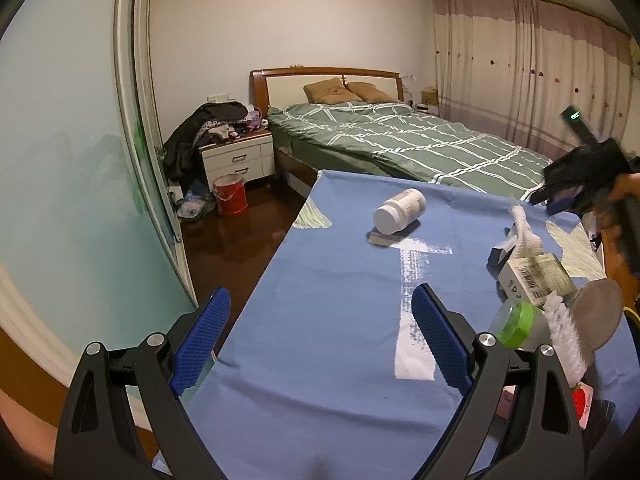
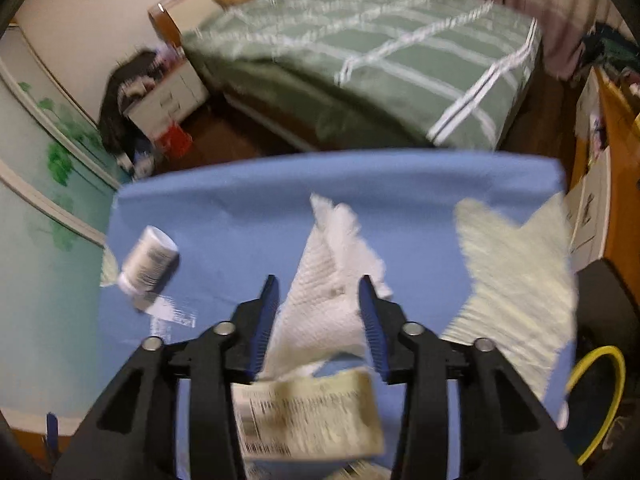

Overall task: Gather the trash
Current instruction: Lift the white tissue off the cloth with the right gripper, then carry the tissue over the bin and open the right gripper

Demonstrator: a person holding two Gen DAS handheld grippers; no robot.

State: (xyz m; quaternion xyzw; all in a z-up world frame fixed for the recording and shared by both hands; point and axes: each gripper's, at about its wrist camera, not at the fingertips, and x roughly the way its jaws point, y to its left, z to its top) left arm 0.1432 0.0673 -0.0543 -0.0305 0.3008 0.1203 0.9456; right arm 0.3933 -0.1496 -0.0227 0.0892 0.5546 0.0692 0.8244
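The right gripper (image 2: 318, 322) is open, and the crumpled white paper towel (image 2: 334, 276) lies between its fingers, long way pointing ahead; the blur hides any touch. The left gripper (image 1: 320, 344) is open over the blue cloth (image 1: 320, 280), farther away.

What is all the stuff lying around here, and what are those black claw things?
pill bottle: 1, white, on its side on the blue cloth
paper towel: 1, white, crumpled, mid-cloth, between the right gripper's fingers
box: 1, pale with barcode, right side of cloth
green-capped bottle: 1, clear, lying near the box
table: 1, under a blue cloth
bed: 1, green checked cover, behind table
nightstand: 1, white, piled with clothes
bucket: 1, red, on floor
left gripper: 1, black with blue pads, open, empty
right gripper: 1, same, open around the towel
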